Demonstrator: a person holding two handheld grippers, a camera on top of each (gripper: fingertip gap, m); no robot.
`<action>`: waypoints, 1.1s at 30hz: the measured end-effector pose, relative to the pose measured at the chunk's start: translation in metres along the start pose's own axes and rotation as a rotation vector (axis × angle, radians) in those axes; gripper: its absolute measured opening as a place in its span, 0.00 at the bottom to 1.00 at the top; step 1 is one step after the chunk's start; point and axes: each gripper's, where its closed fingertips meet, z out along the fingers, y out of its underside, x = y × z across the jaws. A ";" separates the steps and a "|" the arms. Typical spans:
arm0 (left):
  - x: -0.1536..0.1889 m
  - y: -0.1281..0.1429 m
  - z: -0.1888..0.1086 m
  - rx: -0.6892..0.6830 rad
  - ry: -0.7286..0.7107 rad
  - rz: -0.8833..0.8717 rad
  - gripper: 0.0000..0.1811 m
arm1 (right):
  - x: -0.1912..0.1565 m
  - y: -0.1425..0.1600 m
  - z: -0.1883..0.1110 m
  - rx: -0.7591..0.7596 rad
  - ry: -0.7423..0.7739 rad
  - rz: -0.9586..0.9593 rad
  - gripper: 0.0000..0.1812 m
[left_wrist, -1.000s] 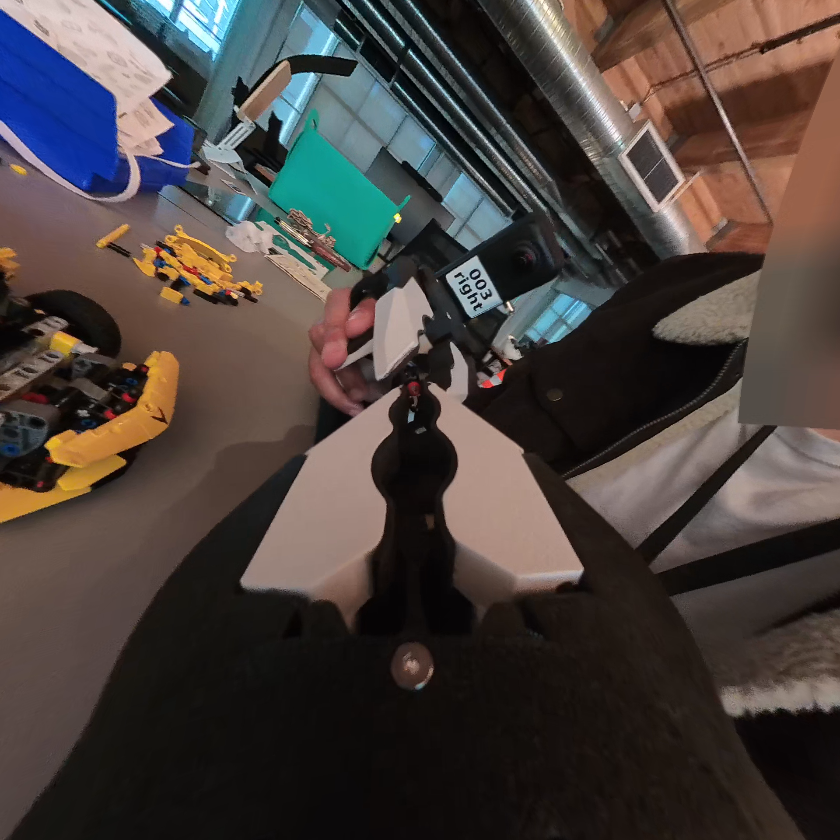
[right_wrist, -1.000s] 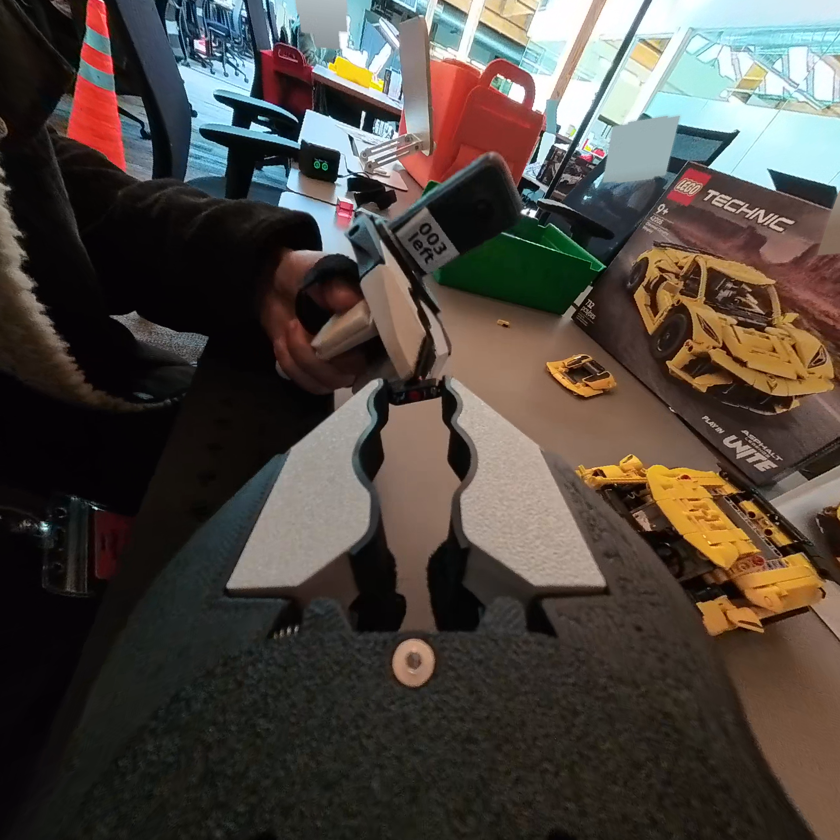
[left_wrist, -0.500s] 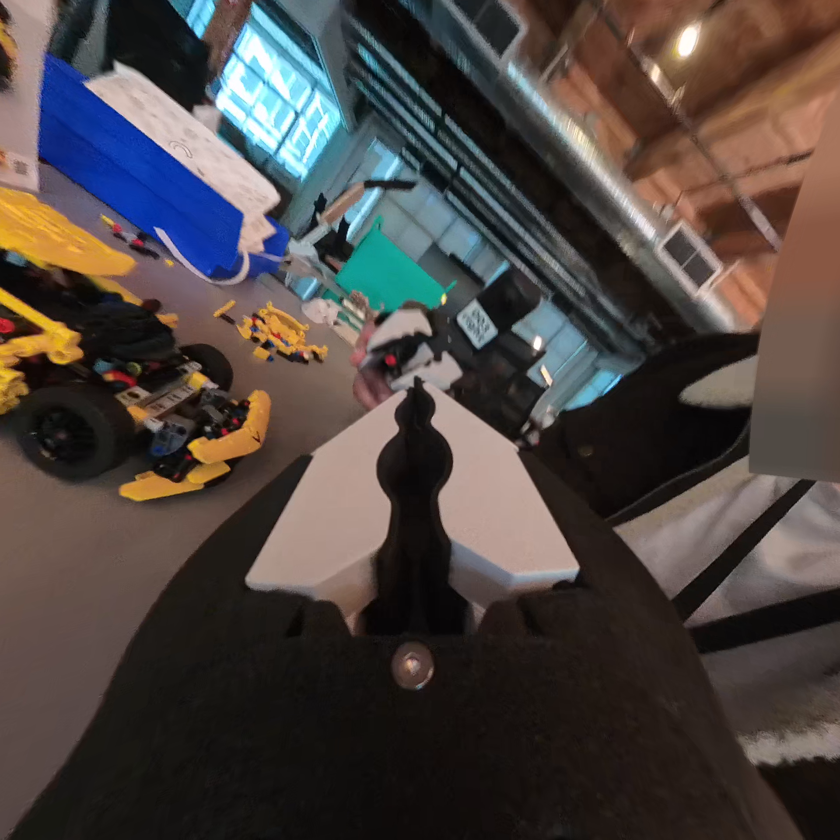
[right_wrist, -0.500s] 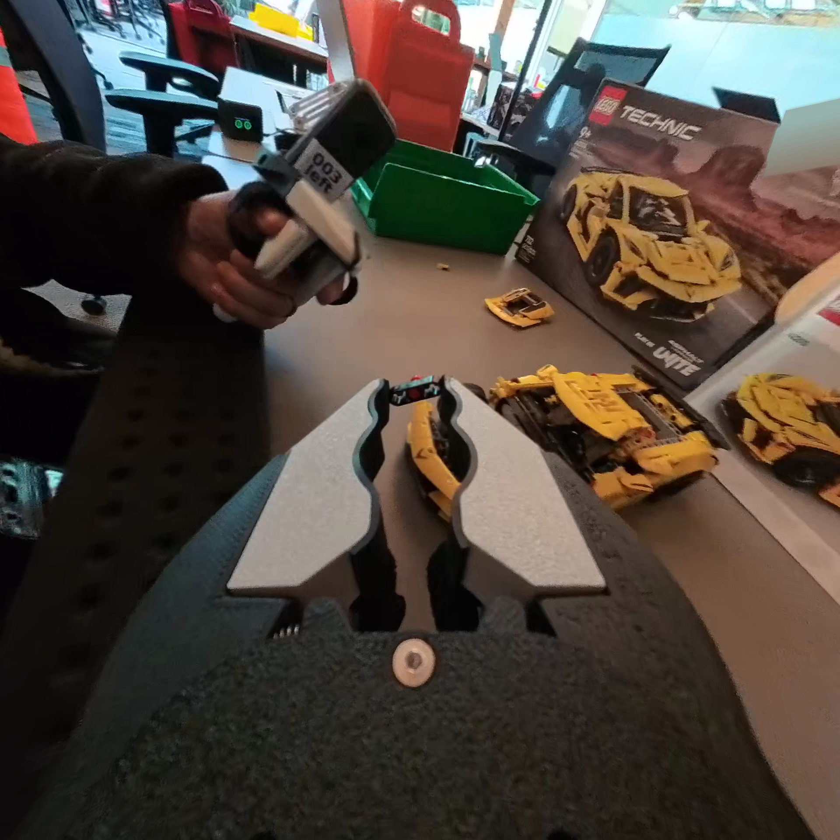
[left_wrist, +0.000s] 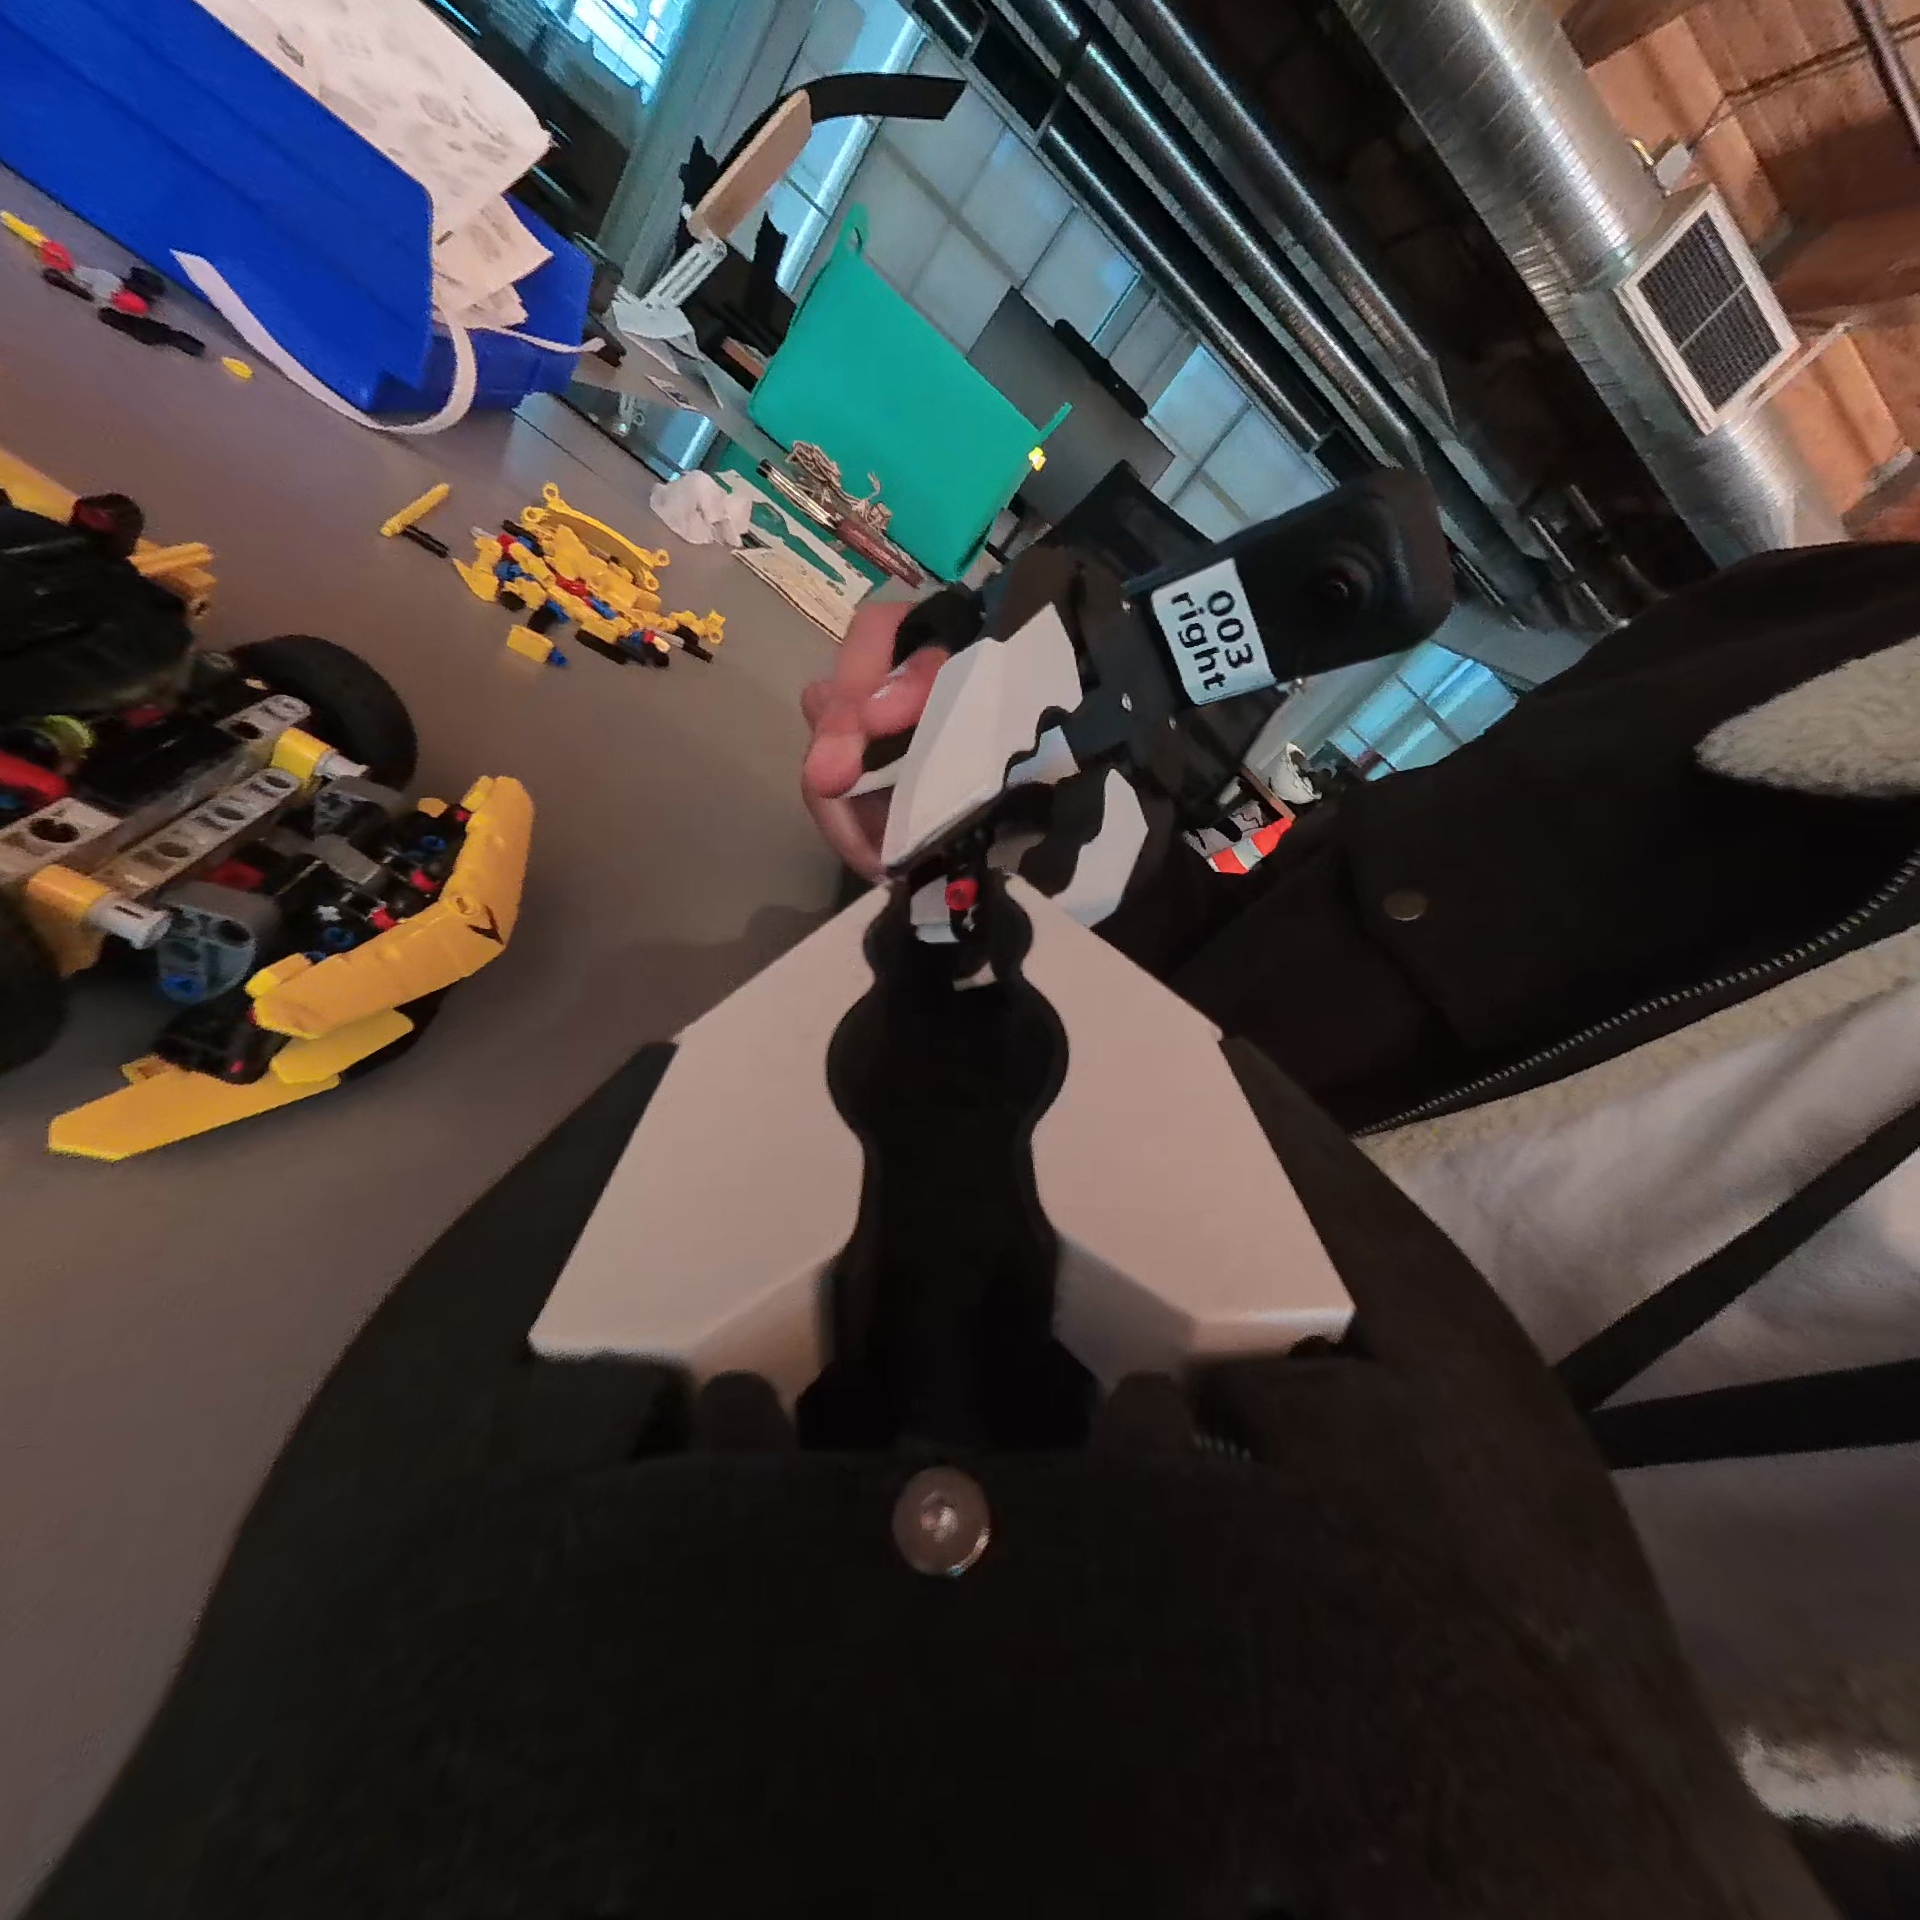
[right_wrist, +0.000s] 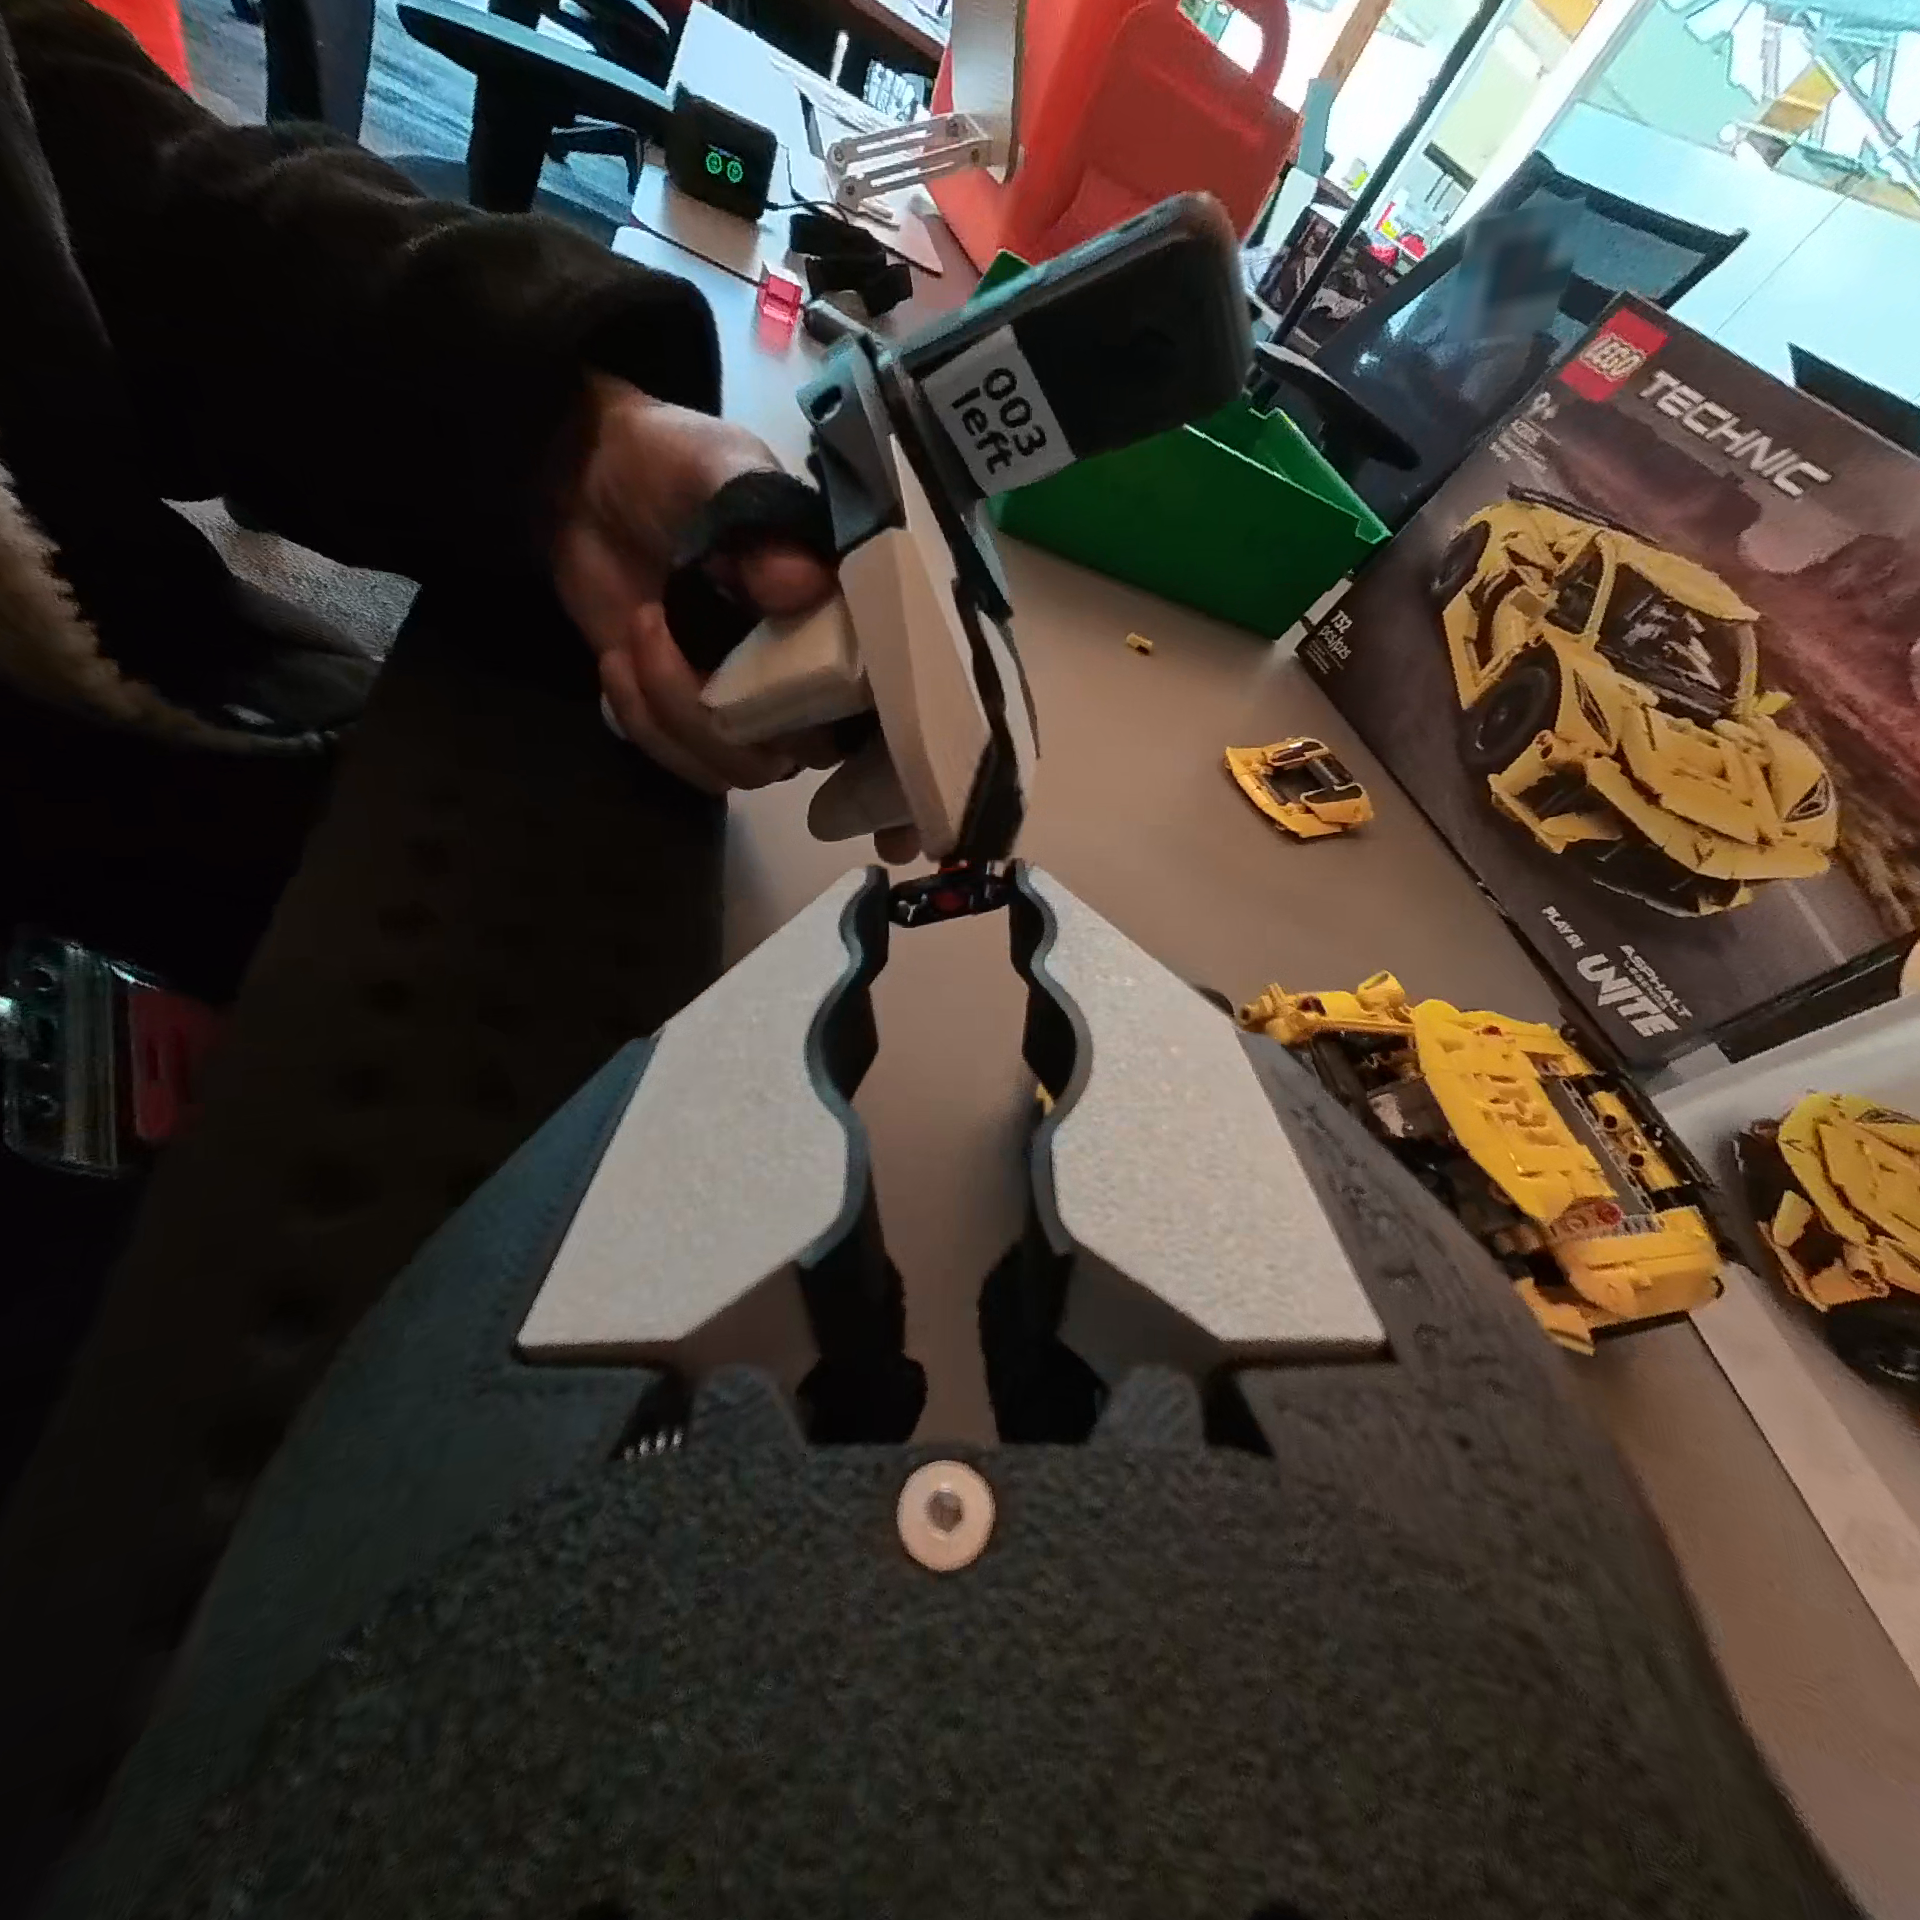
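Back together after parting, right claw pinches a black piece across its tips; left claw, closed narrow, touches its top.

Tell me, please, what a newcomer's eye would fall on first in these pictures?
Probably the two grippers meeting tip to tip above the grey table: the right gripper pinches a small black piece with a red dot, and the shut left gripper touches it. Next, the half-built yellow car at right, before its picture box.
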 end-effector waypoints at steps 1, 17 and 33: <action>0.002 0.001 0.001 -0.006 0.012 0.002 0.07 | -0.002 -0.002 0.001 0.004 -0.006 0.001 0.12; 0.044 -0.001 -0.004 0.026 0.259 -0.046 0.02 | -0.018 -0.040 -0.010 0.257 -0.217 0.256 0.11; 0.008 -0.030 -0.031 0.204 0.040 0.019 0.00 | 0.014 -0.018 -0.025 0.159 -0.080 0.214 0.12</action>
